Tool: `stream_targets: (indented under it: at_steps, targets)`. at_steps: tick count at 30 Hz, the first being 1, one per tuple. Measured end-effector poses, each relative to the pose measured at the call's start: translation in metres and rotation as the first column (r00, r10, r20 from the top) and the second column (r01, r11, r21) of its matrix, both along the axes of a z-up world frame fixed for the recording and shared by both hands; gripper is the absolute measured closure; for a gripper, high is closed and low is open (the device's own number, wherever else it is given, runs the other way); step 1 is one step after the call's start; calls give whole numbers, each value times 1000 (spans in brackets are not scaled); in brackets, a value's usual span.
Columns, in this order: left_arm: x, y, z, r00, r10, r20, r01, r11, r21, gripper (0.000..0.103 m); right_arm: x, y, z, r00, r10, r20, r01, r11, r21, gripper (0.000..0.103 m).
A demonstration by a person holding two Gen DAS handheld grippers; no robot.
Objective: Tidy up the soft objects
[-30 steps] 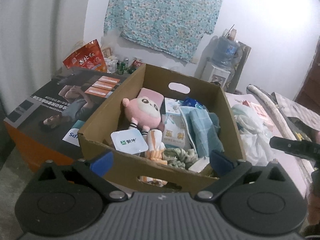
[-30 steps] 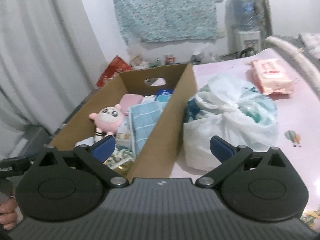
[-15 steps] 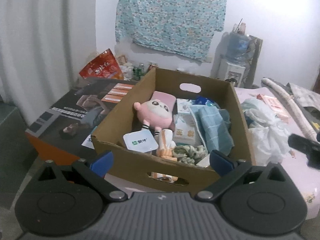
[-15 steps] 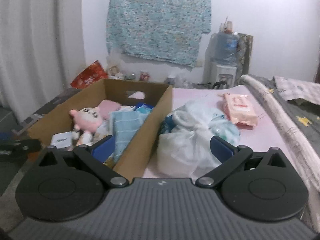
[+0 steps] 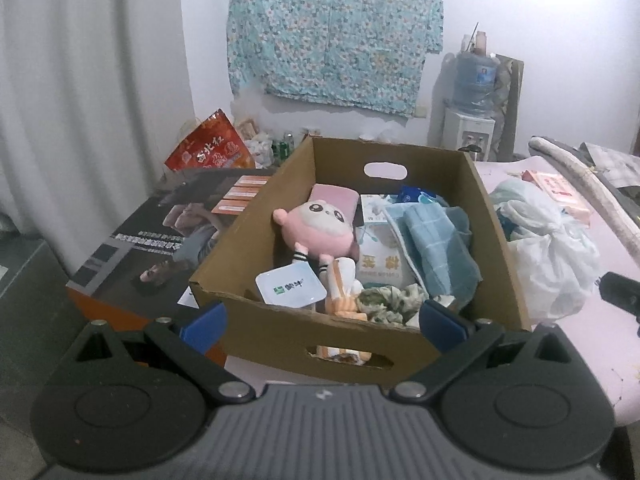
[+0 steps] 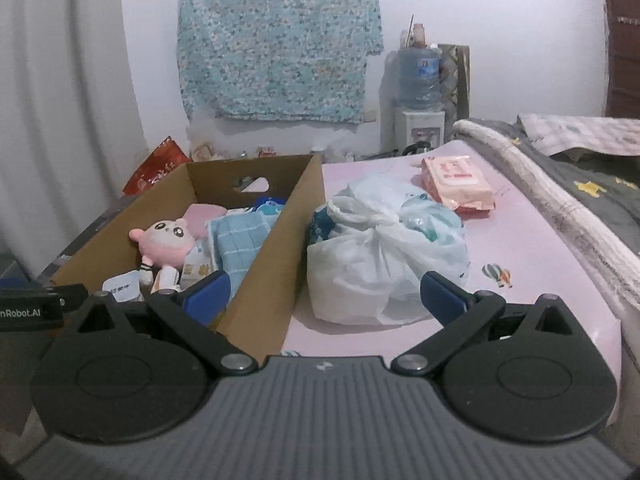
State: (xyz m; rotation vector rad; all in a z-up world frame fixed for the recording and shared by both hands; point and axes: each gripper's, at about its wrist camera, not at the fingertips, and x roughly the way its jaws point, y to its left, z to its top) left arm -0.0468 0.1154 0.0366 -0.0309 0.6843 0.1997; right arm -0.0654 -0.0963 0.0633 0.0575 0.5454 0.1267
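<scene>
Both grippers hang empty with jaws spread wide: the left gripper (image 5: 322, 320) before the near wall of the box (image 5: 276, 332), the right gripper (image 6: 325, 294) near the bag (image 6: 384, 256) on the pink table (image 6: 520, 248). Inside the box lie a pink plush (image 5: 318, 226), a blue towel (image 5: 438, 248), a scrunchie (image 5: 390, 302), a white tub (image 5: 290, 288) and tissue packs (image 5: 378, 268). Wipes (image 6: 456, 182) lie behind the bag, apart from it.

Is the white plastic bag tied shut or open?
Tied shut: the bag is knotted at its top, on the pink table beside the box.
</scene>
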Motion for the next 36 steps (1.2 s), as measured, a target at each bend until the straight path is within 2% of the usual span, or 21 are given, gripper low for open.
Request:
stream_targets:
  at_steps: [5,10,15,27,36]
  targets:
    - [-2,-1,-2,1000,-6,-31,5,999,-32,0,1,2,-5,999,17,-43,-16,999,27,1]
    - [-5,-4,-10,997,-4,-74,3,1000,-17,0,-3,12,-15,995,35,-93,-36,999,-3,1]
    - [-9,-5,-13,996,-6,-91,5,1000,-12,0,-3,13,-19,990,55,-133,-54,999,6,1]
    - [-1,-14,-15,991,-29,-127,30,1000,2,0,2,15,-23,984,55,-167,-57,998,-9,1]
    - [5,-14,-19,986,-46,-160,43,999,-19,0,6,18,-26,980,65,-190,-71,997,-21,1]
